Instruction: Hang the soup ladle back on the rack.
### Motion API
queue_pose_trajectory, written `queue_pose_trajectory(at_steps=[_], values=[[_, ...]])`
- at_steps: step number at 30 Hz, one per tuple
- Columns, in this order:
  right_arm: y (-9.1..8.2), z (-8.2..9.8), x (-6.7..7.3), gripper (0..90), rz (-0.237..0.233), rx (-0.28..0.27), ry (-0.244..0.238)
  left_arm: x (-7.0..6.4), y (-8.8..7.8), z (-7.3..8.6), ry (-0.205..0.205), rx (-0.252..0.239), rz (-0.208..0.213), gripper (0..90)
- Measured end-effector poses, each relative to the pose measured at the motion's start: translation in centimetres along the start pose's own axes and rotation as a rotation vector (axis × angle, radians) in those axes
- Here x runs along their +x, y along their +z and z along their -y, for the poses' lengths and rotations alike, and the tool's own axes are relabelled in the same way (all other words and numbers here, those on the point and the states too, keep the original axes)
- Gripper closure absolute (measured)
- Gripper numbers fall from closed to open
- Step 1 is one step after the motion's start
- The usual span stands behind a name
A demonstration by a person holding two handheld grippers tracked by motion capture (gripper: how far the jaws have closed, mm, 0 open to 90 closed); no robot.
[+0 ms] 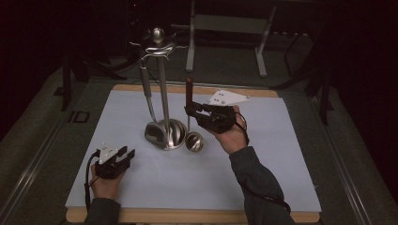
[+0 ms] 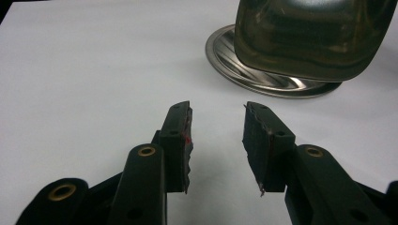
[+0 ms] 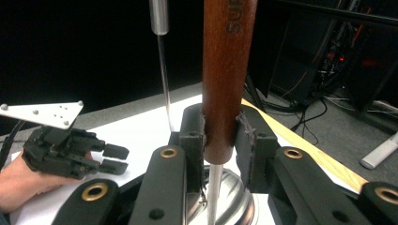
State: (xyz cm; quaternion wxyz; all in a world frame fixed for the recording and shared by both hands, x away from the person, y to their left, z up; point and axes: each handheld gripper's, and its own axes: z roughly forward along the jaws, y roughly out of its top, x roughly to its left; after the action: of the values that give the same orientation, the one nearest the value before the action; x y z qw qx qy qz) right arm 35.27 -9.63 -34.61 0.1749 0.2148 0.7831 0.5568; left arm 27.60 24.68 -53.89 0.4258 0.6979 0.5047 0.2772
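As seen from above, shows a steel utensil stand (image 1: 164, 89) with a ball on top, upright on a white table mat (image 1: 263, 187). Hangs a steel ladle (image 1: 146, 84) from a hook on the stand's left side, its bowl low against the stand's round base.

Just right of the stand, places the right gripper (image 1: 189, 110), held in a hand with a dark sleeve. Clamps both black jaws on the brown wooden handle (image 1: 189, 91) of a small ladle, with the pads pressed to the wood on either side. Holds that handle upright, roughly parallel to the stand's pole, with its top below the stand's hooks. Ends in a round steel scoop (image 1: 194, 141) just right of the stand's base and low over the mat; cannot tell whether it touches either.

Seen along the right gripper (image 3: 220, 136) in its own view, confirms the grip: wooden handle (image 3: 228, 70) squeezed between the pads, with a thin steel shaft (image 3: 215, 187) running down from it.

In front of the stand and to its left, well apart from it, rests the left gripper (image 1: 127, 154) low on the mat in the other hand. Stands open, jaws spread, nothing between them. From the left gripper view (image 2: 217, 136), points toward the stand's ridged base (image 2: 225, 54), with the hanging steel ladle (image 2: 305, 37) just over it.
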Motion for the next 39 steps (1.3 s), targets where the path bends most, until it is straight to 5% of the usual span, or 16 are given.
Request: queue_pose_trajectory(at_steps=[39], values=[[1.5,-5.0,1.7,74.0,0.041,-0.054,0.025,0.0,0.0,0.0,-0.003,-0.001,-0.002,62.4]])
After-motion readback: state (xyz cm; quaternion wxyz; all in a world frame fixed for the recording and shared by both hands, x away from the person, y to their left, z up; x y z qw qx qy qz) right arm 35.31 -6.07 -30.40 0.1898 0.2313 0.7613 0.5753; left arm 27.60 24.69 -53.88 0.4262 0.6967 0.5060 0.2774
